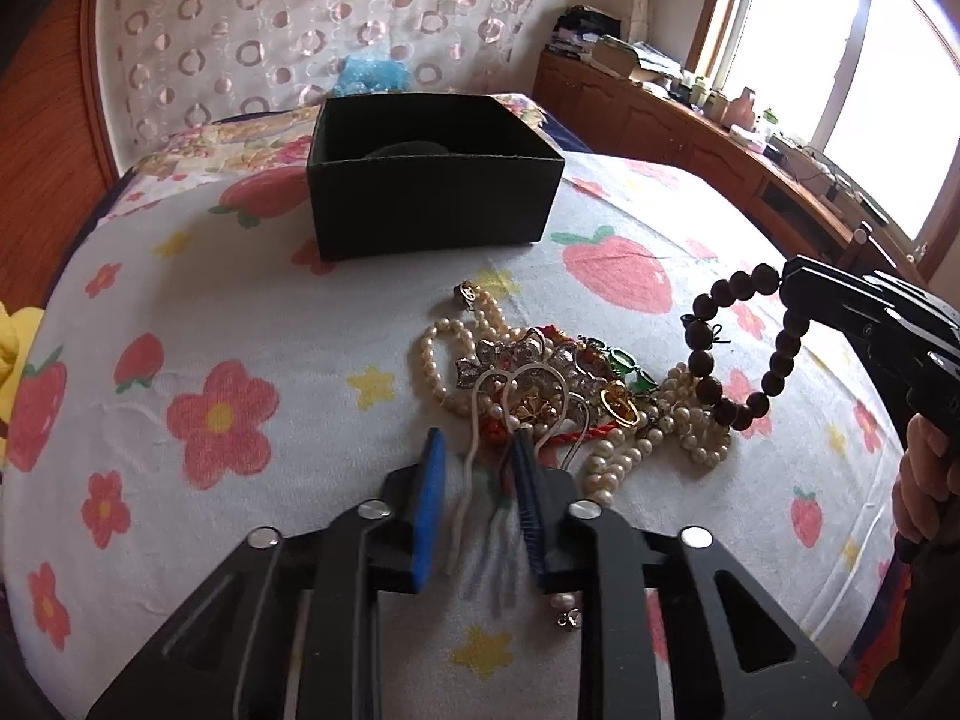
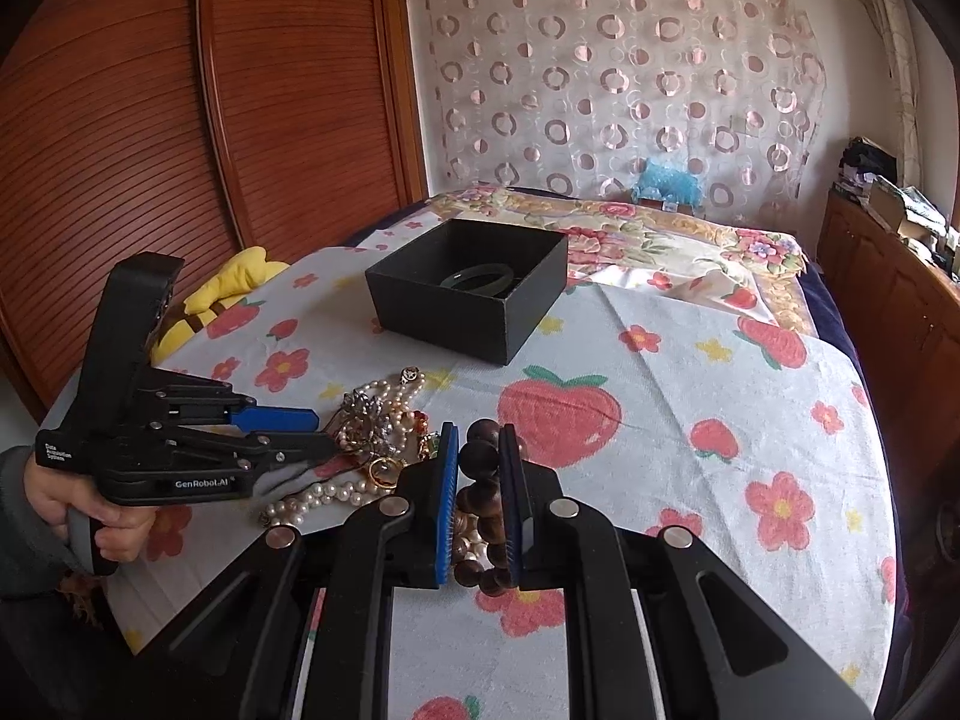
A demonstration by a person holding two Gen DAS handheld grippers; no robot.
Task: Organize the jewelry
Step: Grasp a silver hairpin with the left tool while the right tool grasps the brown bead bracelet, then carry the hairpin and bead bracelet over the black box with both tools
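Blue-padded left tongs (image 1: 474, 450) sit lowest in left wrist view, parted w/ a clear gap, nothing pinched; thin white cords from the tangled jewelry pile (image 1: 558, 384) run between the fingers, and the tips reach the pile's near edge. Pile = pearl strands, silver brooch, gold ring, green stones, red cord, lying on the flower-and-strawberry print bedspread (image 1: 240, 312).

Right tongs (image 1: 786, 282) come in from the right, clamped on the dark brown wooden bead bracelet (image 1: 744, 348): loop hangs from the tips, its bottom beads just touching the pearls.

Right wrist view: right tongs (image 2: 480, 438) narrowed onto the bead bracelet (image 2: 480, 480), beads stacked between the pads. Left tongs (image 2: 312, 432) seen side-on here, fingers apart, over the pile (image 2: 372, 444).

Open black cardboard box (image 1: 432, 174) stands well behind the pile. Left view shows only a dark curved edge inside it; right view looks down into the box (image 2: 474, 285) and shows a dark bangle ring (image 2: 477, 279) lying in it. Right view alone also shows yellow striped plush toy (image 2: 222, 294) at the bed's left edge by the brown slatted wardrobe door (image 2: 180, 120)
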